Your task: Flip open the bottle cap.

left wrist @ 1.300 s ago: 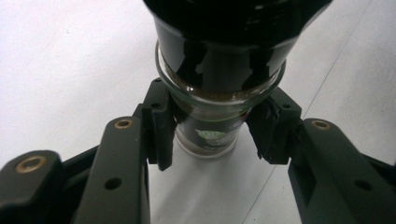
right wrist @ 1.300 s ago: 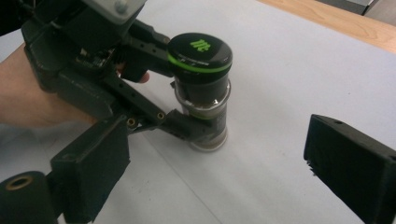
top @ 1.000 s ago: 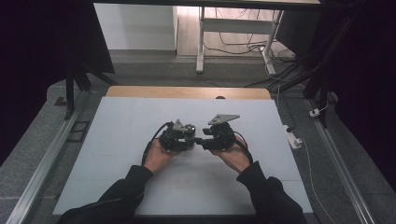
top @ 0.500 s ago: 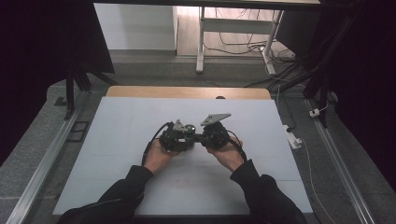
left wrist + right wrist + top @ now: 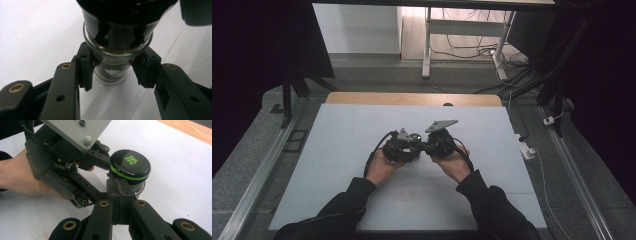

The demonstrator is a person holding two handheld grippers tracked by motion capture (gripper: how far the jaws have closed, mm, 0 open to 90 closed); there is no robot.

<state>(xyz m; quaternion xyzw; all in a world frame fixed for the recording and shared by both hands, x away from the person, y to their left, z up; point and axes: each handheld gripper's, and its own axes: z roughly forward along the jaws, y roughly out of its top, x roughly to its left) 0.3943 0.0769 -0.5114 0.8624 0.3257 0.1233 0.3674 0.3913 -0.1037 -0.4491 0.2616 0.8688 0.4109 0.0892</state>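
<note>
Both hands have drawn closer together over the last second, and the grey three-cornered plate [image 5: 441, 124] on the right gripper [image 5: 439, 144] now tilts more steeply. Between the two grippers, over the middle of the white table [image 5: 337, 150], sits a small clear glass spice jar [image 5: 113, 62] of brown powder with a black round lid ringed in green [image 5: 130, 165]. Its long axis runs upright, lid up, base toward the table. The left gripper [image 5: 113, 71] is clamped on the glass body just under the lid. The right gripper's jaws look pressed together, their tips right against the jar below the lid; whether they pinch anything I cannot tell. My read is that the lid is to come off: the jar is steadied, the lid is still on, so the opening itself remains
</note>
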